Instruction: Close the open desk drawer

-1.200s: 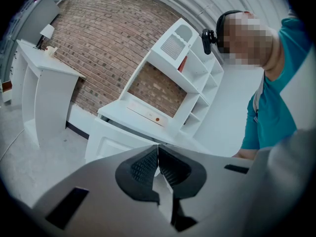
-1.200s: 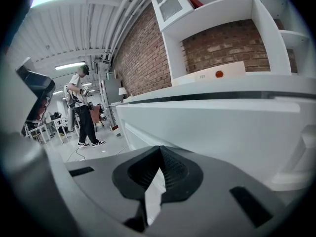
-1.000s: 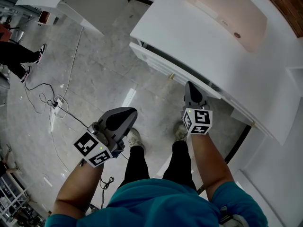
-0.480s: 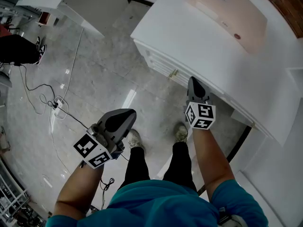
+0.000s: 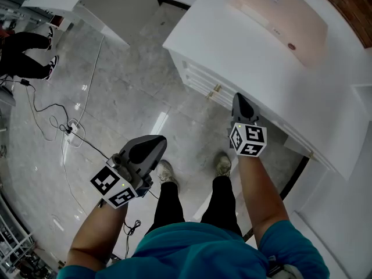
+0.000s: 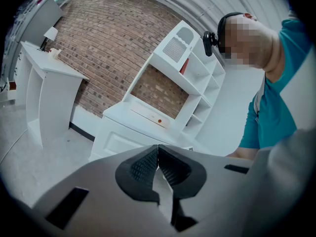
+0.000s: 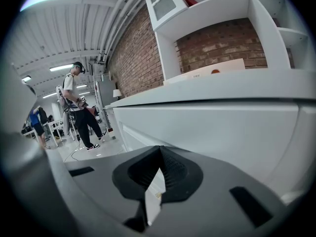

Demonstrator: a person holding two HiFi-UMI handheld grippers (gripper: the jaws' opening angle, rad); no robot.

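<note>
Drawer (image 5: 201, 81) is now seen pulled in almost flush under the edge of the desk (image 5: 232, 48). A second ago its front was sticking out well past that edge; half a second ago, less so. The right gripper (image 5: 238, 99) has been carried forward with it, and its tip is now placed at the drawer front, just beside the small brass handle (image 5: 215, 89). Contact can't be confirmed from the head view.

Right gripper's fingers (image 7: 170, 169) are pressed together at the tips and nothing is clamped; the white drawer face (image 7: 207, 127) fills that gripper's view at close range. So the drawer is being pushed shut with closed jaws, not gripped.

Left gripper (image 5: 150, 146) hasn't been moved. It's held low over the floor, well apart from the desk, jaws (image 6: 158, 151) brought together, nothing between them.

Task is judged nearly done. Whether the drawer is fully seated can't be told from here; a last short push may be needed. Misalignment risk is judged low.
</note>
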